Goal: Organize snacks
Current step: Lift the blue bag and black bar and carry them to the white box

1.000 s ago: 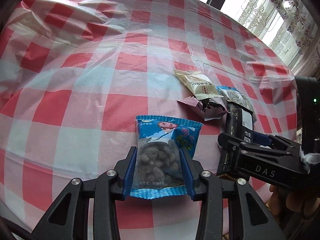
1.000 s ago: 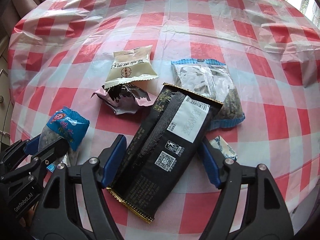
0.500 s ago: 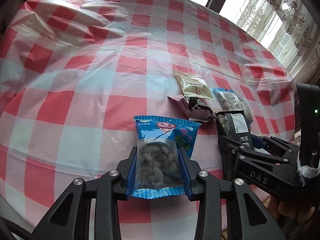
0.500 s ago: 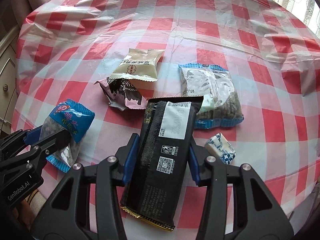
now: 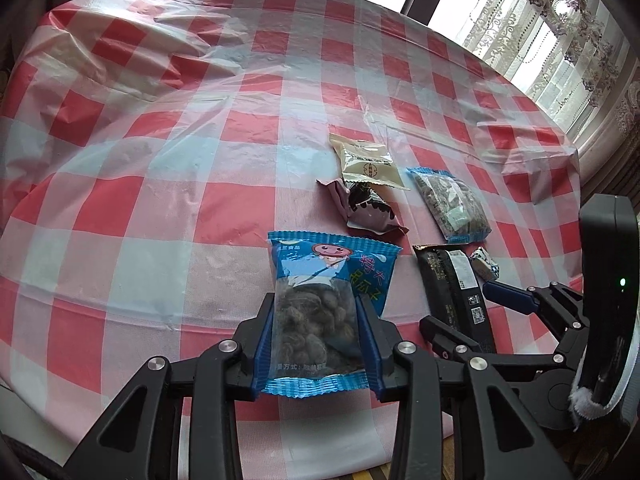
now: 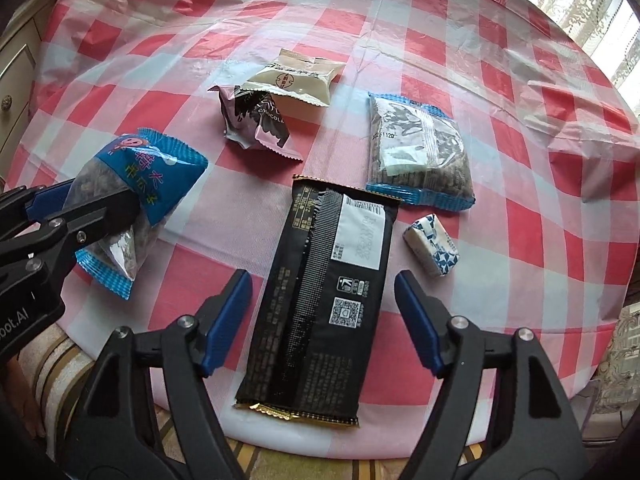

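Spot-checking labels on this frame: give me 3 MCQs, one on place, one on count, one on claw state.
1. Where does the black packet lie?
A. between the right claw's open fingers
B. on top of the beige packet
C. on the floor

2. How many snack packets are in view in the right wrist view?
A. four
B. six
C. eight

3. What is the left claw doing?
A. hanging open
B. shut on the blue nut packet
C. shut on the black packet

Answers: 1 A, blue pads flank it without touching; 2 B, six count out; 3 B, both pads press its sides.
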Demonstrator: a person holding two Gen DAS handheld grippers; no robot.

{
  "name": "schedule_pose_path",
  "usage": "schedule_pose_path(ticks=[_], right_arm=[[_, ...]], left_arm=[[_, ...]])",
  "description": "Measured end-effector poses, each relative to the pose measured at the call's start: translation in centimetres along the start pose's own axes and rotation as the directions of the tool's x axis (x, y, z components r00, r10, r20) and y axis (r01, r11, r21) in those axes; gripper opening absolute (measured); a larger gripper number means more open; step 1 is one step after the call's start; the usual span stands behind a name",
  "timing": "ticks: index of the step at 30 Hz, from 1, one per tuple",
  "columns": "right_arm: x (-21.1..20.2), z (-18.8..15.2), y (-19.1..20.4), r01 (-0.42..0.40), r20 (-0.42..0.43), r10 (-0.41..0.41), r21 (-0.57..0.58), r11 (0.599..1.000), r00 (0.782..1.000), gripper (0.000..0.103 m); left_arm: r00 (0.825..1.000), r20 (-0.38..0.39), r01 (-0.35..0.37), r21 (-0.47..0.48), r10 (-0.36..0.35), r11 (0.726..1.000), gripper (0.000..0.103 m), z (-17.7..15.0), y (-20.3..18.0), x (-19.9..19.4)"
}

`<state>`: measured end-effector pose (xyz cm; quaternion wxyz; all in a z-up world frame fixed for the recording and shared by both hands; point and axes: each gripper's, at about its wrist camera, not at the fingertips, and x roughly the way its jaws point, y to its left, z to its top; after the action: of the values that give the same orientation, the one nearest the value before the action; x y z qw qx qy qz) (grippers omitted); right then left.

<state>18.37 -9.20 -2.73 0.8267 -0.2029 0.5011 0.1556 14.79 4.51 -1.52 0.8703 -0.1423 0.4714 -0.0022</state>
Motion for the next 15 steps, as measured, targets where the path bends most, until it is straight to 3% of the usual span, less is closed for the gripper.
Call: schedule_pose_path(ticks=[3,5,10,13,15], right_arm=[[0.0,-0.2,0.1,-0.011,0.007,0.011,-0.009,1.000,1.000,0.071],[-0.1,-0.3,0.0,-0.020,0.011,0.020,-0.004,1.000,1.000,0.060],[-0.7,-0.4,-0.4,-0.062,0.036,0.062,0.018,0.998,0.997,0.055],[-1.7,-0.4,-1.2,-0.091,0.078,0.087,0.048,0.995,0.993,0.041],[-2.0,-0.4,-1.8,-0.111,0.087,0.105,0.064,0.992,0.991,0.038]], left_arm=[[1.000,0.000,0.001,-0.005,-0.001,1.000,0.039,-0.1,0.0,-0.1],[1.000,0.000,0.002,-0.008,-0.002,1.000,0.039,-0.2,0.1,-0.2],[1.000,0.010,0.006,-0.014,-0.006,1.000,0.039,-0.4,0.1,-0.8],[1.000,0.018,0.009,-0.022,-0.008,1.000,0.039,-0.6,0.1,-1.2],[1.000,0.022,0.010,-0.025,-0.010,1.000,0.039,-0.6,0.1,-1.5]])
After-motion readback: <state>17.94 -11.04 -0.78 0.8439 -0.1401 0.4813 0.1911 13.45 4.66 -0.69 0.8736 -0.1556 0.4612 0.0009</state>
